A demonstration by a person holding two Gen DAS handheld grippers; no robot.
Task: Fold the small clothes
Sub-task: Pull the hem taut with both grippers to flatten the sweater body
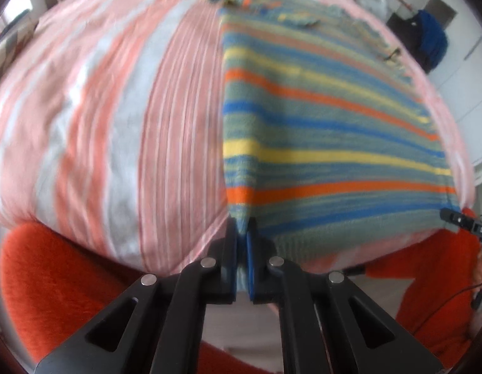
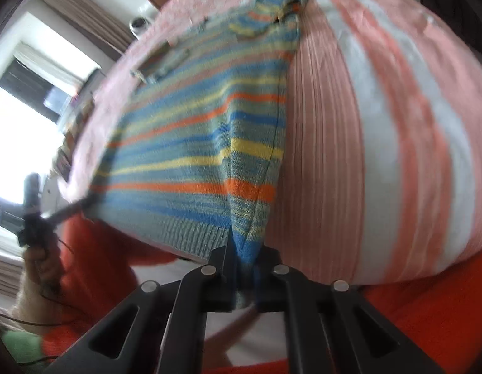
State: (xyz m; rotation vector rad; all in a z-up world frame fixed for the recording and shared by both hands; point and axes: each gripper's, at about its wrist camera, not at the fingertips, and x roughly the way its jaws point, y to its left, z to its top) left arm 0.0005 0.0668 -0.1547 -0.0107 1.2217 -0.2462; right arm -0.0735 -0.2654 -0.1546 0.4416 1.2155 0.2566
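We are watching one striped knit sweater (image 1: 328,131) lying spread on a bed covered by a pink-and-white striped bedspread (image 1: 116,109). No containers are showing in either view. We are counting one sweater, two grippers, one bedspread.

Left wrist view: the left gripper (image 1: 242,240) is sitting at 6 o'clock, its jaws closed tight on the sweater's near hem corner, knit pinched between the blue pads. The sweater is running from that corner out toward 12 and 3 o'clock, bands of orange, yellow, blue and grey-green. At 4 o'clock we are catching the tip of the other tool against an orange sleeve (image 1: 434,280).

Right wrist view: the right gripper (image 2: 244,249) is also at 6 o'clock, clamped on the opposite hem corner (image 2: 247,243), where the fabric is bunching into a raised fold. The sweater is stretching toward 11 o'clock, with the collar end (image 2: 272,15) near 12. At 8 o'clock a hand (image 2: 44,261) is gripping the handle of the left tool.

Both views are blurring; finer detail is not readable.
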